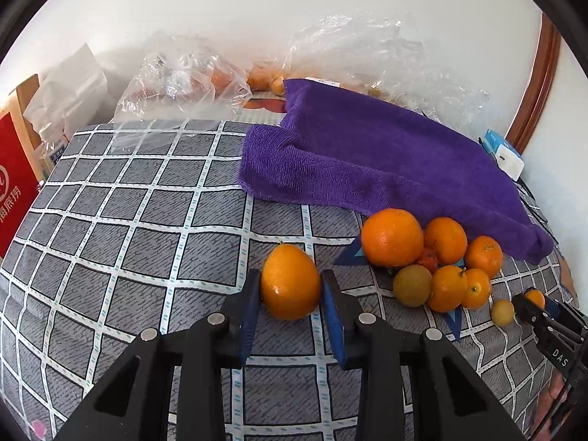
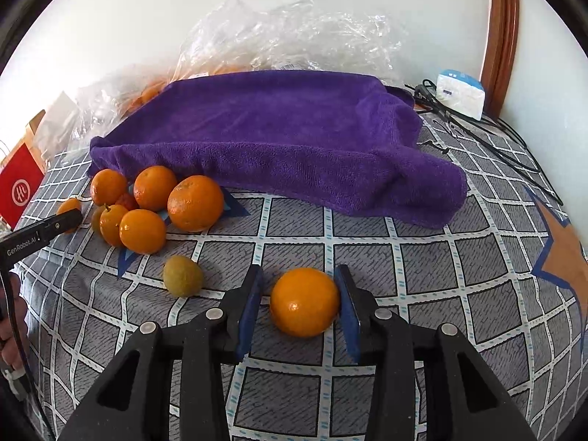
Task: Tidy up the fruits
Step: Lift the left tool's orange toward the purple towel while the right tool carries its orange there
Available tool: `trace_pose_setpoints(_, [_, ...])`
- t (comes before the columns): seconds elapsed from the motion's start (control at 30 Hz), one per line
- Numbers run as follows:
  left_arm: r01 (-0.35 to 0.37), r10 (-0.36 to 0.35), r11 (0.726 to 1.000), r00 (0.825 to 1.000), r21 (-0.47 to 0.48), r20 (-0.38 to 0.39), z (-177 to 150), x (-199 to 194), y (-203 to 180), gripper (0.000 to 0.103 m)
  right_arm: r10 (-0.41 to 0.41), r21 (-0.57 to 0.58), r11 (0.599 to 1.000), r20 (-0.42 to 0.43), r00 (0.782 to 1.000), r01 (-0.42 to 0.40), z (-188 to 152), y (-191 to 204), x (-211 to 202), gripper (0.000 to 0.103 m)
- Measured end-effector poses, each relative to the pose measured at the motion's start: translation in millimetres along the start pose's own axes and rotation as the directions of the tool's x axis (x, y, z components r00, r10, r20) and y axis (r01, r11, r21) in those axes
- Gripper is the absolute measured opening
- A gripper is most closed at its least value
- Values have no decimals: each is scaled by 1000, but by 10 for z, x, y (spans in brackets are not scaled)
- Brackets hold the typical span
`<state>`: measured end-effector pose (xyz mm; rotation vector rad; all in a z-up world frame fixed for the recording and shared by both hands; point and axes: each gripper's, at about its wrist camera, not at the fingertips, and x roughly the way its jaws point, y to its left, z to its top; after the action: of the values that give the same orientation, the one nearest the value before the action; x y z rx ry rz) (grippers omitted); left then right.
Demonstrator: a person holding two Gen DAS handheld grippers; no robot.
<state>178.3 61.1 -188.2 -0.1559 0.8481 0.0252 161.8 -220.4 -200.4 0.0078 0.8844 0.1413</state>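
The pointed orange (image 1: 290,282) sits on the checked cloth (image 1: 147,213), right between the blue pads of the left gripper (image 1: 290,294). Both pads touch its sides, so the left jaws are clamped on it. Its long axis runs away from the gripper, stem tip at the far end, so the pads bite across the short width; good for a straight lift, I'd say.

On the other side, the round orange (image 2: 304,302) lies between the fingers of the right gripper (image 2: 299,303). The right-hand pad touches it or nearly does, but there's a clear gap at the left-hand pad (image 2: 250,305), so the jaws are apart, not gripping.

Outward: the fruit pile (image 1: 433,257), approx. seven pieces, is bunched at the hem of the purple towel (image 1: 367,154), to the right of the left gripper and to the left of the right one. A greenish fruit (image 2: 182,275) lies alone near the right gripper, w/ the pile beyond it.

The left hand is ready to carry; the pile is close on its right. Plastic bags (image 2: 294,29) w/ more fruit sit behind the towel, by the wall.
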Motion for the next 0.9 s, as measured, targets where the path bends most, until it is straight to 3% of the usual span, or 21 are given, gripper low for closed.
trace_pose_setpoints(0.13, [33, -33, 999, 999, -40, 3, -16, -8, 82, 31, 12, -6, 1000, -5, 1000, -12, -5, -2, 4, 47])
trace_pose_setpoints(0.23, [73, -73, 996, 997, -50, 6, -30, -13, 108, 42, 13, -47, 999, -20, 1000, -14, -19, 64, 13, 60])
trace_pose_setpoints(0.6, [65, -65, 997, 998, -41, 7, -31, -13, 71, 42, -11, -15, 1000, -28, 1000, 11, -50, 21, -30, 61])
trace_pose_setpoints(0.67, [49, -49, 997, 999, -56, 11, -30, -23, 88, 32, -34, -29, 999, -20, 999, 34, -56, 42, -34, 55])
trace_pose_setpoints(0.73, [64, -63, 995, 998, -80, 17, -33, -33, 129, 31, -41, -35, 999, -8, 999, 41, -70, 56, -53, 38])
trace_pose_setpoints(0.9, [68, -64, 994, 997, -87, 45, -37, -76, 143, 31, -31, -20, 999, -7, 1000, 31, -104, 34, -101, 33])
